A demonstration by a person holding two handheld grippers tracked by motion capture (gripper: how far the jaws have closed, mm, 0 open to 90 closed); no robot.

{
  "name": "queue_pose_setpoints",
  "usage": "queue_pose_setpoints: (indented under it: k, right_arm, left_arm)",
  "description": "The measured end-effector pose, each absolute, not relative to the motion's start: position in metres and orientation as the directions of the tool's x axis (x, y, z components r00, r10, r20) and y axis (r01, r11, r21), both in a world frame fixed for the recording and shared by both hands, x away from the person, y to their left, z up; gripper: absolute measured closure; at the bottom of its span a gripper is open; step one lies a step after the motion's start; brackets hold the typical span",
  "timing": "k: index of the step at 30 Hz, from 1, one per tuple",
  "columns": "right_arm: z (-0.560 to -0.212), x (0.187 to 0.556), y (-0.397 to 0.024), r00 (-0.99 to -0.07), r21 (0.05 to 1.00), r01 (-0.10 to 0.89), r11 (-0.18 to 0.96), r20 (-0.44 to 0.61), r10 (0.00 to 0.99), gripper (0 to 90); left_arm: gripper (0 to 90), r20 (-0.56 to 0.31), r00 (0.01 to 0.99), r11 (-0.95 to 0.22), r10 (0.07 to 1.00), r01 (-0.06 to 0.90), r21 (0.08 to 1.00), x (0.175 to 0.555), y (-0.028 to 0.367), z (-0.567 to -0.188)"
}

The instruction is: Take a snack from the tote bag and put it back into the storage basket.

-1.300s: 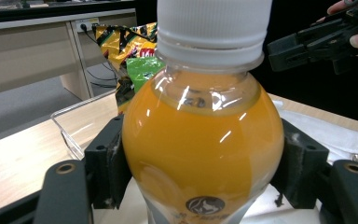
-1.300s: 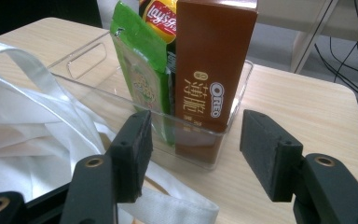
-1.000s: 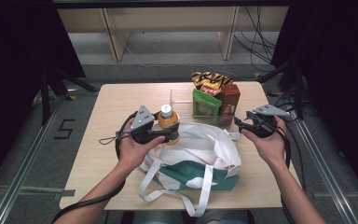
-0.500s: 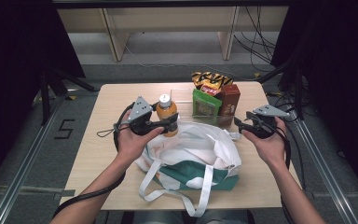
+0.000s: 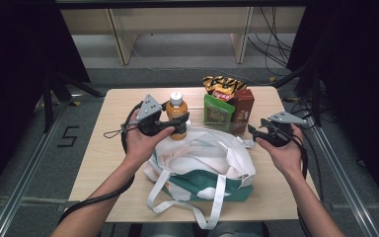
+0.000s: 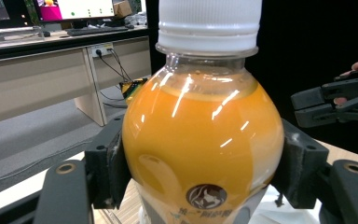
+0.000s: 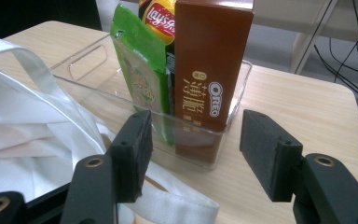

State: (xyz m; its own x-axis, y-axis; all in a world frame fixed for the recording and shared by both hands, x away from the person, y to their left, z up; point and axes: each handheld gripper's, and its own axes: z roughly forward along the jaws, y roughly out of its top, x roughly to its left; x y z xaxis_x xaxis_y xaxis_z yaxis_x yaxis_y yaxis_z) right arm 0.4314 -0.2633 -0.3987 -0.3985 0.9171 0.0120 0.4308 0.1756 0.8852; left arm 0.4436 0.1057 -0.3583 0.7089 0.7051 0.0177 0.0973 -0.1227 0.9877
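My left gripper (image 5: 177, 126) is shut on an orange juice bottle (image 5: 176, 117) with a white cap, held upright just above the far left rim of a white and green tote bag (image 5: 205, 168). In the left gripper view the bottle (image 6: 203, 140) sits squeezed between both pads. My right gripper (image 5: 257, 132) hovers open at the bag's right edge with nothing between its jaws. In the right gripper view its pads (image 7: 133, 154) frame a clear plastic bin (image 7: 200, 140) holding a brown Oreo box (image 7: 209, 65), a green packet (image 7: 142, 77) and a chips bag (image 7: 158, 14).
The bin of snacks (image 5: 224, 106) stands at the far middle of the wooden table (image 5: 103, 148). The bag's straps (image 5: 217, 202) trail toward the near edge. Cables run off both grippers. A bench and wires lie beyond the table.
My left gripper has lifted the bottle and carried it slightly away from the bag's opening toward the far left. The right gripper has stayed put.
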Motion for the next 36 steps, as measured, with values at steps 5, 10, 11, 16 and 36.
queue_pose_setpoints:
  k: [5,10,11,16,36]
  right_arm:
    - [-0.399,0.431,-0.264,-0.397,0.884,0.432,0.179,0.009,0.918,44.3]
    - [-0.399,0.432,-0.264,-0.402,0.885,0.430,0.181,0.008,0.916,44.3]
    - [-0.400,0.433,-0.265,-0.407,0.886,0.425,0.186,0.003,0.914,44.3]
    - [-0.400,0.432,-0.264,-0.402,0.882,0.434,0.183,0.008,0.915,44.3]
    - [-0.400,0.431,-0.266,-0.399,0.875,0.450,0.177,0.020,0.917,44.2]
  left_arm:
    - [30.4,0.021,0.703,-0.117,0.711,0.088,0.989,0.448,0.106,-0.353]
    - [30.4,0.025,0.699,-0.115,0.715,0.083,0.990,0.452,0.106,-0.350]
    - [30.4,0.022,0.698,-0.113,0.716,0.084,0.990,0.453,0.107,-0.349]
    - [30.4,0.023,0.690,-0.108,0.723,0.080,0.991,0.457,0.108,-0.347]
    - [30.4,0.024,0.672,-0.093,0.740,0.068,0.993,0.477,0.106,-0.340]
